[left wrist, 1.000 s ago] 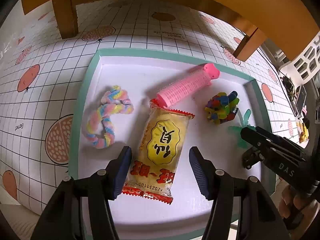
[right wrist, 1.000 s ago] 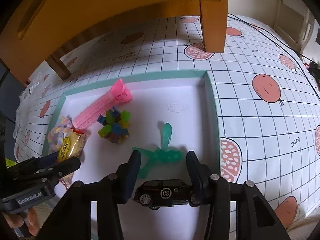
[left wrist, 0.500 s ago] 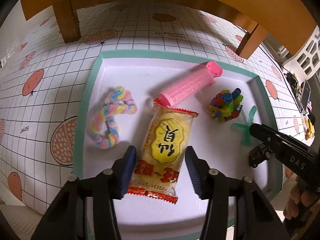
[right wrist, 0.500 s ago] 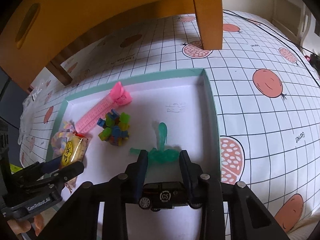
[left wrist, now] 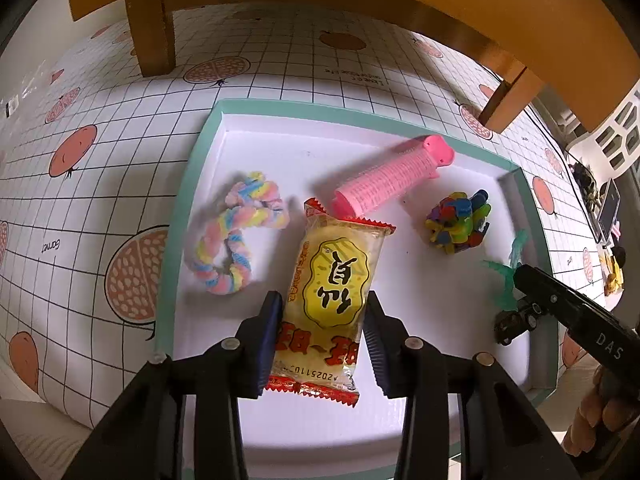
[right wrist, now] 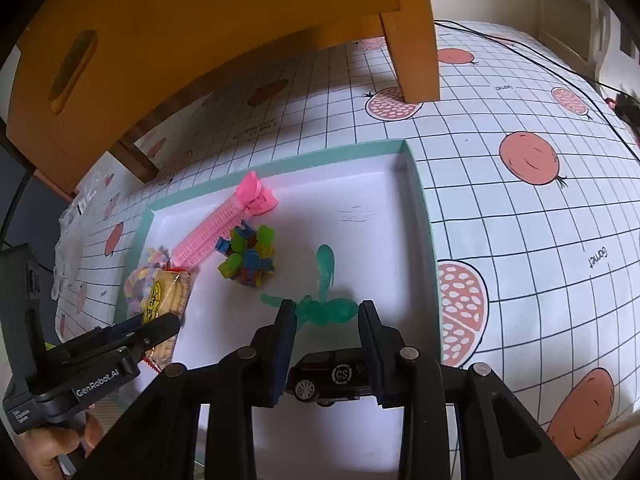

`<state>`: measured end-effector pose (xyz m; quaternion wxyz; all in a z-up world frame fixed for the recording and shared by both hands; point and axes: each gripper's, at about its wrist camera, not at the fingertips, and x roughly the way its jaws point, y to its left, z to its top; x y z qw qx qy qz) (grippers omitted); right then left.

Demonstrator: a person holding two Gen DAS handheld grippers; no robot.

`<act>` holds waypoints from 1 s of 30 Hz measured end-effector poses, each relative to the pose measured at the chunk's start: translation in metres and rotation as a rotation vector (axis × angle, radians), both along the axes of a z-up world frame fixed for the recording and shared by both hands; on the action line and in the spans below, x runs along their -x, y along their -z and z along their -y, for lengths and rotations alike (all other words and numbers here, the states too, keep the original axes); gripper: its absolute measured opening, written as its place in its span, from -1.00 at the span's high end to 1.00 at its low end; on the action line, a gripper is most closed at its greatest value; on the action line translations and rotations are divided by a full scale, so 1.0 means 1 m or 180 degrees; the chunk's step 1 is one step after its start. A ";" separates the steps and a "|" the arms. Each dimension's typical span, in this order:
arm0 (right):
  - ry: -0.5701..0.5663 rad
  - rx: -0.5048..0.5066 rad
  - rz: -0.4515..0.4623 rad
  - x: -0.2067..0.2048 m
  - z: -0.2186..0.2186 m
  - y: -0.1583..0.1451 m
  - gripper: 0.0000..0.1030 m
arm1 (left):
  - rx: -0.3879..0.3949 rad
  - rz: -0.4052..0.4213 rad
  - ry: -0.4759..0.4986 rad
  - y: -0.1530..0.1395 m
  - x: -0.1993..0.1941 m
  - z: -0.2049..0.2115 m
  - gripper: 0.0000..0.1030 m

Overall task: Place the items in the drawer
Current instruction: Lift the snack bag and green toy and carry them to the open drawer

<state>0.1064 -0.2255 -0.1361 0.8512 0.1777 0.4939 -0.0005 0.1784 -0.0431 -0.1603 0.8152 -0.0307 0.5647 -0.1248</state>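
A yellow snack packet (left wrist: 332, 292) lies in the white tray (left wrist: 188, 200), and my left gripper (left wrist: 322, 300) is shut on its two long sides. In the right wrist view, my right gripper (right wrist: 327, 320) is shut on a small black toy car (right wrist: 332, 376) near the tray's front right corner. A translucent green plastic piece (right wrist: 326, 300) sits just beyond its fingertips. Also in the tray are a pink hair roller (left wrist: 392, 176), a multicoloured cluster toy (left wrist: 460, 222) and a pastel twisted loop (left wrist: 236, 236).
An orange wooden unit (right wrist: 200, 40) with a slot handle (right wrist: 72, 68) overhangs the far side; its legs (left wrist: 150, 36) stand on the fruit-print gridded cloth (right wrist: 520, 240). The tray has a raised teal rim (right wrist: 420, 216). A hand holds each gripper handle at the frame edges.
Both grippers went from open to shut: the left fingers closed in on the snack packet, the right fingers on the toy car. Both also moved slightly forward over the tray.
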 end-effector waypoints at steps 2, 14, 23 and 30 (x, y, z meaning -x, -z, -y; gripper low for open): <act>0.0010 -0.0003 0.0006 0.001 0.001 -0.001 0.34 | 0.0033 0.0006 -0.0023 -0.002 0.002 -0.003 0.19; 0.0049 -0.0038 0.0122 0.015 0.004 -0.016 0.35 | 0.0217 0.0283 -0.0067 -0.033 0.019 -0.022 0.19; 0.0044 -0.0089 0.0297 0.026 0.003 -0.038 0.35 | 0.0280 0.0509 -0.0107 -0.062 0.030 -0.023 0.19; 0.0008 -0.0180 0.0485 0.034 -0.005 -0.066 0.35 | 0.0429 0.0713 -0.0112 -0.094 0.034 -0.026 0.19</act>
